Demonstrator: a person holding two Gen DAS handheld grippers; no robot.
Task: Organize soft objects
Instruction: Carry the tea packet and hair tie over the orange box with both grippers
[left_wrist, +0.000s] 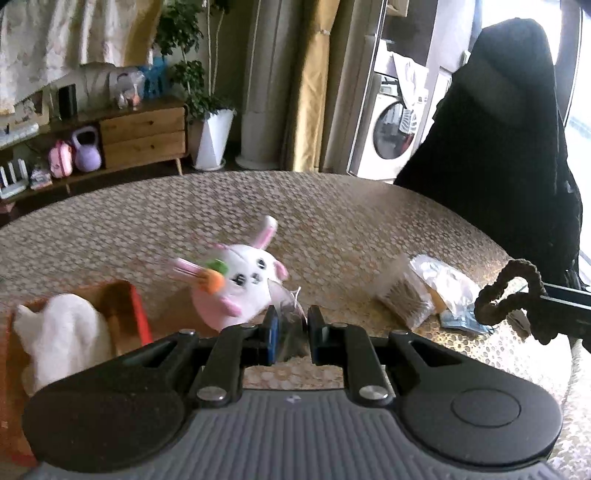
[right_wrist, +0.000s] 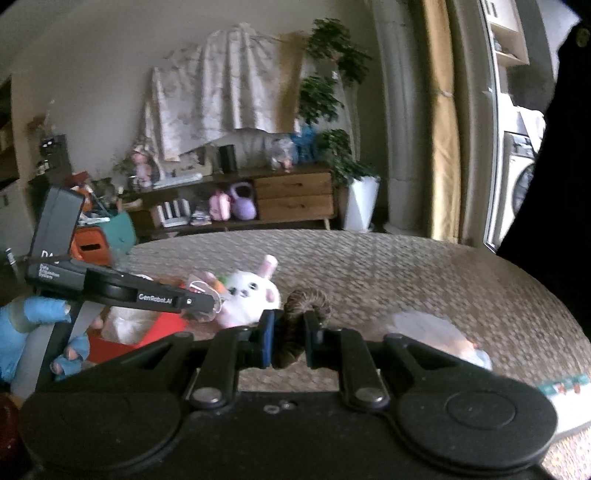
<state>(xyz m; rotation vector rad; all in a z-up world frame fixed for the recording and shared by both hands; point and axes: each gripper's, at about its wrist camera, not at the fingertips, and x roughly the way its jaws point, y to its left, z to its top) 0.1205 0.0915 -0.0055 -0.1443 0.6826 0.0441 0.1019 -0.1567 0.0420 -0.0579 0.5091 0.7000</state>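
Left gripper (left_wrist: 291, 325) jaws clenched on the clear tag of the bunny plush (left_wrist: 236, 280), which hangs from it, apparently just clear of the table (left_wrist: 369, 221). Right gripper (right_wrist: 288, 332) jaws grasp a brown scrunchie (right_wrist: 306, 306), also in the air. Step in hand: carrying both soft items. The red box (left_wrist: 138, 310) sits just left of the bunny, 1 white plush (left_wrist: 62, 332) already inside. Next move probably calls for swinging the bunny over the box opening, then releasing.
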